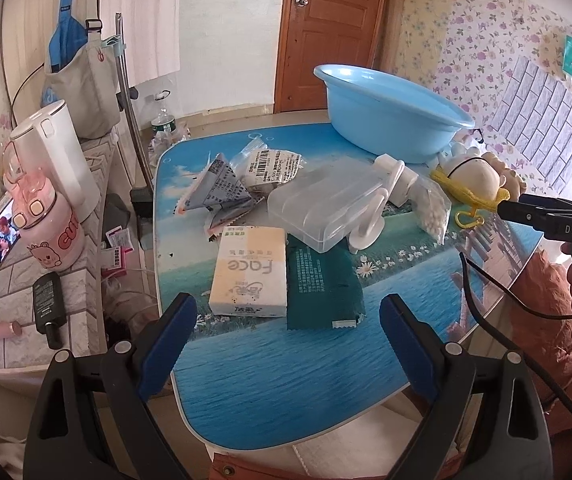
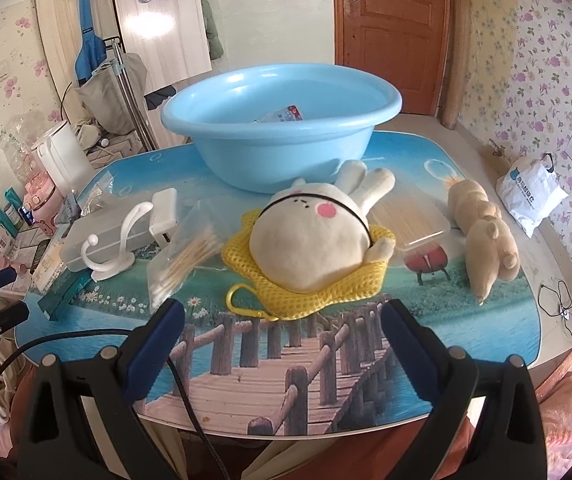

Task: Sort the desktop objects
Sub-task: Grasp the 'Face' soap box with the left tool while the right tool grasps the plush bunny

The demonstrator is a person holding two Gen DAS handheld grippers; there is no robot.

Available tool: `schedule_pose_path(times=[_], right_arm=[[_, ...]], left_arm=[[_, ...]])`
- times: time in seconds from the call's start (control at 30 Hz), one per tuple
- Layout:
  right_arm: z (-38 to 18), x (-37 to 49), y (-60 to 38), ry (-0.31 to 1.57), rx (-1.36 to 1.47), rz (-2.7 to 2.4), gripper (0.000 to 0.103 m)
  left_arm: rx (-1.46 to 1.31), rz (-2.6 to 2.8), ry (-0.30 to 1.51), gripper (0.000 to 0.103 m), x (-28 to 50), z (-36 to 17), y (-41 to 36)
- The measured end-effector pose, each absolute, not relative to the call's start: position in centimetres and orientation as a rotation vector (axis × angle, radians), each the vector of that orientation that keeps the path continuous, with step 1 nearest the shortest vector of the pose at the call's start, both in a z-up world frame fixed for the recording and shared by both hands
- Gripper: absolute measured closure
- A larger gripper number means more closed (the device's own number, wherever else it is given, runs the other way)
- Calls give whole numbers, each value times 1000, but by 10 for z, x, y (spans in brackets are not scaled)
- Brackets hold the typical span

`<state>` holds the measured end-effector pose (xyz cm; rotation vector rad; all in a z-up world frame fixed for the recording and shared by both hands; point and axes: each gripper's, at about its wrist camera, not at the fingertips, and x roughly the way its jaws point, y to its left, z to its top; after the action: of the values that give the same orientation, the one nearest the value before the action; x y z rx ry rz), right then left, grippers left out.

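A light blue basin stands at the back of the table, also in the left wrist view, with a small packet inside. My left gripper is open and empty, just short of a tissue pack and a dark green packet. Behind them lie a clear plastic box, a white hook and snack packets. My right gripper is open and empty, just short of a white plush rabbit on a yellow mesh pouch.
A tan plush bear and a clear lid lie right of the rabbit. A bag of cotton swabs lies to its left. A white bag sits on the floor. A white kettle and a pink cup stand on a side counter.
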<state>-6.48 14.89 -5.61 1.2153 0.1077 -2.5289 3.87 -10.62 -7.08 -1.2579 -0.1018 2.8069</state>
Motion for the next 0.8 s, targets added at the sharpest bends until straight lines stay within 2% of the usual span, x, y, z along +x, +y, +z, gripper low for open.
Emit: schedule_pose_path(times=[0.37, 0.63, 0.67, 0.73, 0.8], right_arm=[[-58, -66, 152, 109, 1222, -2531, 3], [-53, -71, 163, 75, 1203, -2578, 3], [-52, -73, 164, 73, 1199, -2585, 3], [-50, -75, 165, 77, 1194, -2597, 3], [-49, -78, 164, 77, 1195, -2603, 3]], left_arm=[[-1276, 2787, -97, 10, 32, -80, -104], [-1251, 2803, -211, 11, 23, -74, -125], [-1260, 2797, -229, 14, 21, -76, -129], [-1286, 2800, -235, 33, 18, -79, -136], [-1313, 2796, -228, 39, 14, -83, -140]])
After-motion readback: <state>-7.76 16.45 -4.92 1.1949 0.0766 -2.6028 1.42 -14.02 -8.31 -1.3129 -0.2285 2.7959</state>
